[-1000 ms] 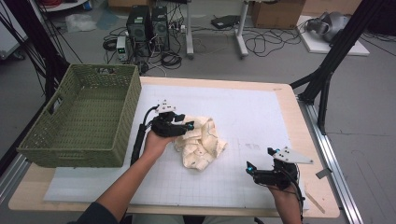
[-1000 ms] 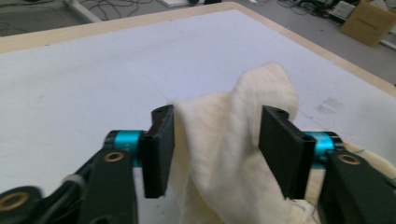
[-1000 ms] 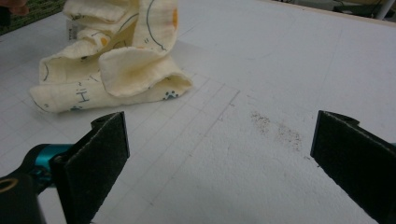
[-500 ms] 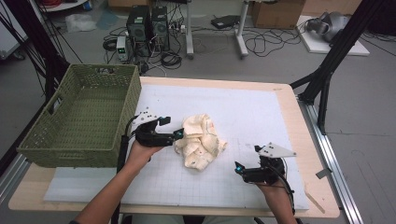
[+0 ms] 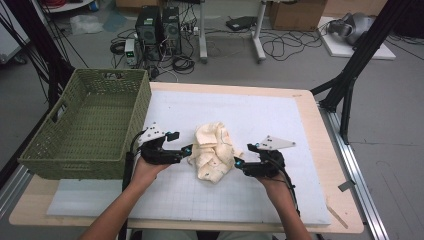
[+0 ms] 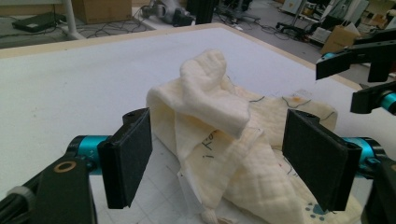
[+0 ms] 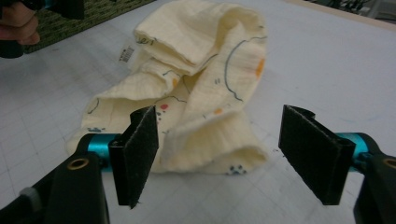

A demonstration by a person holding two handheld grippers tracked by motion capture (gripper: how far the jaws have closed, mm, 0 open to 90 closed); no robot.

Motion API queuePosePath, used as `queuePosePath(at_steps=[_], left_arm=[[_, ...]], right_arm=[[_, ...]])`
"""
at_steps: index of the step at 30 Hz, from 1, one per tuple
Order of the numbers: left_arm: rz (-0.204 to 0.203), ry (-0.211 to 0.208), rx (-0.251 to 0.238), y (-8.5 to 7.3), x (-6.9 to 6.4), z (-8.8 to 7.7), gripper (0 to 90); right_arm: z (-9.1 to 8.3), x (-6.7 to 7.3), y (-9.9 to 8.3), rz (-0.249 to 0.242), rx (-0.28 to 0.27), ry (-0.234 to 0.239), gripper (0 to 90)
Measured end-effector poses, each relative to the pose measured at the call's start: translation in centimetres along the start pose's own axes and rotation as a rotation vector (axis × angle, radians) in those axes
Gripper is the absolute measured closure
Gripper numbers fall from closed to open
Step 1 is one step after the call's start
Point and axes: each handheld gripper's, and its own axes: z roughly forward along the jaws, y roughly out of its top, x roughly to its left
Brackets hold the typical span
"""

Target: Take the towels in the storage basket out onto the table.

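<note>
Framing the cloth: we are bringing both grippers in on a crumpled cream muslin cloth (image 5: 212, 151) lying on the white gridded mat (image 5: 260, 115), the left gripper (image 5: 186, 151) at its left edge and the right gripper (image 5: 239, 163) at its right edge.
Left gripper: we are holding its jaws wide apart; they have just been narrowing a little, and in the left gripper view the cloth (image 6: 233, 140) is lying just ahead of and between the two black pads (image 6: 128, 156), neither of them pressing on it.
Right gripper: we are keeping these jaws apart too, though they have just been closing; in the right gripper view the cloth's (image 7: 196, 88) near fold is bulging toward the gap, and the pads (image 7: 140, 151) are not gripping it.
Cloth: it is sitting in a loose heap near the middle of the mat, with small coloured prints and a label showing on its folds.
Basket: a green woven basket (image 5: 90, 130) is standing at the table's left edge, just beside our left hand (image 5: 145, 170) and apart from the cloth.
Table: the wooden tabletop (image 5: 320, 150) is showing as a pale border around the mat.
</note>
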Motion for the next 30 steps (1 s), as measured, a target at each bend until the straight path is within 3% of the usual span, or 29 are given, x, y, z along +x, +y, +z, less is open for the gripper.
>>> queuePosePath(at_steps=[1, 2, 5, 7, 9, 11, 12, 13, 20, 22, 23, 24, 28, 30], left_arm=[[0.0, 0.0, 0.0, 0.0, 0.0, 0.0, 24.9], [0.001, -0.004, 0.009, 0.0, 0.1, 0.0, 25.0], [0.003, -0.009, 0.009, 0.0, 0.0, -0.1, 25.2], [0.001, -0.014, 0.007, 0.0, 0.0, -0.1, 25.5], [-0.013, -0.018, 0.012, -0.1, 0.1, 0.1, 25.5], [-0.018, -0.021, 0.019, -0.2, 0.2, 0.3, 25.4], [-0.018, -0.021, 0.019, -0.2, 0.2, 0.3, 25.4], [-0.018, -0.019, 0.027, -0.3, 0.2, 0.4, 25.5], [-0.025, -0.03, 0.025, -0.3, 0.2, 0.4, 25.7], [-0.051, -0.055, 0.019, -0.3, 0.3, 0.4, 26.3], [-0.051, -0.055, 0.019, -0.3, 0.3, 0.4, 26.8], [-0.043, -0.058, 0.025, -0.3, 0.2, 0.4, 27.3], [-0.044, -0.061, 0.022, -0.3, 0.1, 0.4, 28.0], [-0.049, -0.071, 0.028, -0.3, 0.2, 0.4, 28.0]], right_arm=[[0.0, 0.0, 0.0, 0.0, 0.0, 0.0, 32.1], [1.2, 0.4, 0.5, -0.037, 0.02, -0.001, 37.3], [2.5, 0.4, 0.8, -0.018, 0.056, 0.014, 42.3], [4.3, 0.2, 1.0, 0.001, 0.143, -0.013, 52.8], [5.1, -0.1, 1.1, 0.008, 0.185, -0.028, 64.3], [5.3, -0.4, 1.2, 0.001, 0.183, -0.023, 80.7], [5.3, -0.4, 1.2, 0.001, 0.183, -0.023, 80.7], [5.3, -0.8, 1.6, -0.018, 0.172, -0.044, 86.4], [5.1, -3.7, 2.7, -0.03, 0.13, -0.219, 87.6], [5.3, -4.7, 2.9, -0.015, 0.13, -0.27, 87.6], [5.3, -4.7, 2.9, -0.015, 0.13, -0.27, 87.6], [5.6, -5.7, 3.3, -0.002, 0.14, -0.307, 87.6], [6.6, -7.3, 3.9, -0.03, 0.165, -0.389, 87.5], [7.0, -8.1, 3.6, -0.024, 0.171, -0.404, 87.0]])
